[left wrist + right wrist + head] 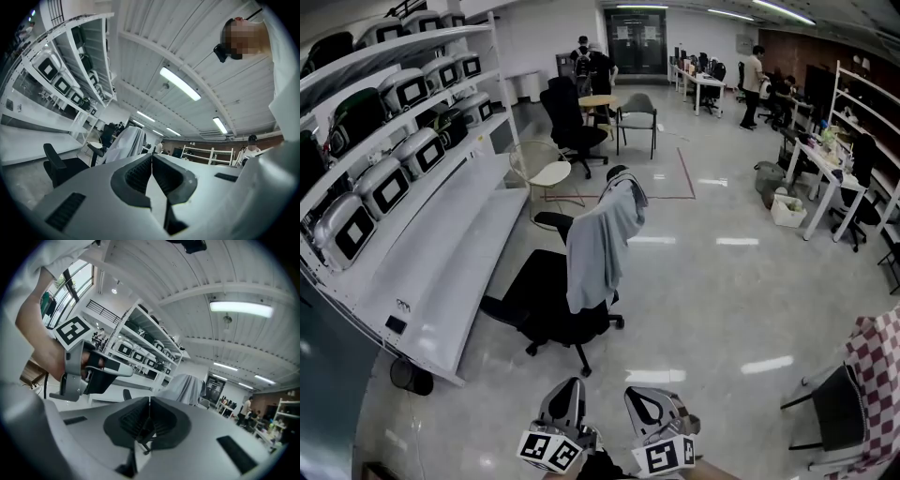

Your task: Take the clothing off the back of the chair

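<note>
Clothing [600, 246], a soft grey garment, hangs in loose folds over the black chair [546, 305], hiding its back; your left gripper [152, 159] and right gripper [149, 404] are pressed closed on nothing, well short of it

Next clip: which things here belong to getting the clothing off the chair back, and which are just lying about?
Job: black office chair; grey garment draped over its back; left tongs and right tongs, both shut, empty.
Lying about: white shelving; checked cloth at right; far black chair; grey armchair; people in the background.
</note>
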`<action>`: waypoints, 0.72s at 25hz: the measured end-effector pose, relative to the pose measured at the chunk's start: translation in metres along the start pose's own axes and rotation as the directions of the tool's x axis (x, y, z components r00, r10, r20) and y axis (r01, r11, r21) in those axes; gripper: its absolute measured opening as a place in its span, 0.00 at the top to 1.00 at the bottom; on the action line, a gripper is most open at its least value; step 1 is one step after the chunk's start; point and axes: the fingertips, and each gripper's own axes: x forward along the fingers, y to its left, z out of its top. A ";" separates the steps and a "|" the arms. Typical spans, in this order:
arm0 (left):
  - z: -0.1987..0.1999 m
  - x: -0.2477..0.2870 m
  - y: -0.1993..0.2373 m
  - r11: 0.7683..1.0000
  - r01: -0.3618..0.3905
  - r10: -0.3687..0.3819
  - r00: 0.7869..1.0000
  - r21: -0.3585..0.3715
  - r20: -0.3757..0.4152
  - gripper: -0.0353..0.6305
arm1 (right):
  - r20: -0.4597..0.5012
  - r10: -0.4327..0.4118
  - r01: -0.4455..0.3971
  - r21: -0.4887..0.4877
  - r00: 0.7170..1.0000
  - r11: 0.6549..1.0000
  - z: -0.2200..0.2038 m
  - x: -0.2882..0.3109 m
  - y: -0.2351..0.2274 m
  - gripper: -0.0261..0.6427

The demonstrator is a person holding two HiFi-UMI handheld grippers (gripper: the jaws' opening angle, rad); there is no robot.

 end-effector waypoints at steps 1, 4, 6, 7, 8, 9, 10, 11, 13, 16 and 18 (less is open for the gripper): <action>0.003 0.005 0.005 1.000 0.007 -0.007 1.000 0.003 -0.002 0.93 | -0.006 0.005 -0.005 -0.002 1.000 1.000 0.001 0.009 0.000 0.93; 0.014 0.026 0.017 0.999 0.035 -0.035 0.999 0.019 0.006 0.93 | -0.011 -0.006 0.006 -0.003 1.000 1.000 0.006 0.038 -0.010 0.93; 0.018 0.038 0.024 0.998 0.056 -0.056 0.998 0.019 0.006 0.93 | -0.013 -0.018 0.018 -0.001 1.000 1.000 0.013 0.056 -0.017 0.93; 0.019 0.044 0.029 0.998 0.065 -0.065 0.998 0.012 0.003 0.93 | -0.014 -0.019 0.019 -0.001 1.000 1.000 0.016 0.064 -0.018 0.93; 0.020 0.049 0.035 0.997 0.071 -0.071 0.997 0.002 0.000 0.93 | -0.014 -0.018 0.018 0.001 1.000 1.000 0.018 0.072 -0.018 0.93; 0.021 0.054 0.043 0.997 0.076 -0.076 0.997 -0.010 -0.003 0.93 | -0.013 -0.020 0.020 0.008 1.000 1.000 0.021 0.082 -0.018 0.93; 0.022 0.059 0.051 0.997 0.080 -0.080 0.997 -0.019 -0.005 0.93 | -0.011 -0.025 0.025 0.016 1.000 1.000 0.023 0.091 -0.020 0.93; 0.025 0.064 0.059 0.996 0.085 -0.085 0.996 -0.023 -0.008 0.93 | -0.010 -0.032 0.033 0.022 0.999 0.999 0.027 0.101 -0.021 0.93; 0.030 0.071 0.073 0.995 0.098 -0.098 0.995 -0.024 -0.013 0.93 | -0.009 -0.046 0.046 0.026 0.999 0.999 0.033 0.118 -0.024 0.93; 0.039 0.082 0.090 0.993 0.118 -0.118 0.993 -0.024 -0.019 0.93 | -0.014 -0.063 0.063 0.029 0.998 0.998 0.039 0.140 -0.027 0.93; 0.043 0.089 0.100 0.991 0.132 -0.132 0.991 -0.029 -0.019 0.93 | -0.018 -0.073 0.073 0.030 0.997 0.997 0.041 0.152 -0.028 0.93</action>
